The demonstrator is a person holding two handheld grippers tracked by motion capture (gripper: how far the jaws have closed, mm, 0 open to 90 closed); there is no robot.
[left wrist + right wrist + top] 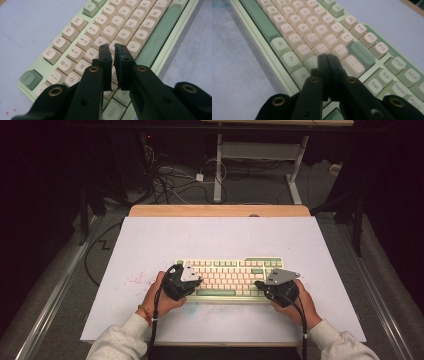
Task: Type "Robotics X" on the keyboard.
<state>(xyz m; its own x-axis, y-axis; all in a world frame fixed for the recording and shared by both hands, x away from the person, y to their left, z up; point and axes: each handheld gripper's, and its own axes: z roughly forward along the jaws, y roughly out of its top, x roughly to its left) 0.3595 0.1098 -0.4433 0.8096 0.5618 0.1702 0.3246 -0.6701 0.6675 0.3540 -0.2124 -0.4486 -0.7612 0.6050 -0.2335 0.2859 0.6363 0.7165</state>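
A pale green keyboard (230, 277) with cream and green keys lies on the white table top, near its front edge. My left gripper (196, 283) rests over the keyboard's left end. In the left gripper view, this gripper (113, 50) hovers just above the letter keys of the keyboard (120, 25), its jaws a narrow gap apart with nothing between them. My right gripper (260, 285) sits over the right end. In the right gripper view, this gripper (327, 57) has its jaws pressed together, empty, above the right-hand keys of the keyboard (312, 27).
The white table top (215, 237) has a wooden strip (220, 210) along its far edge and red specks (135, 280) left of the keyboard. Beyond the table, cables (165, 180) lie on the floor beside the legs of another desk (218, 170).
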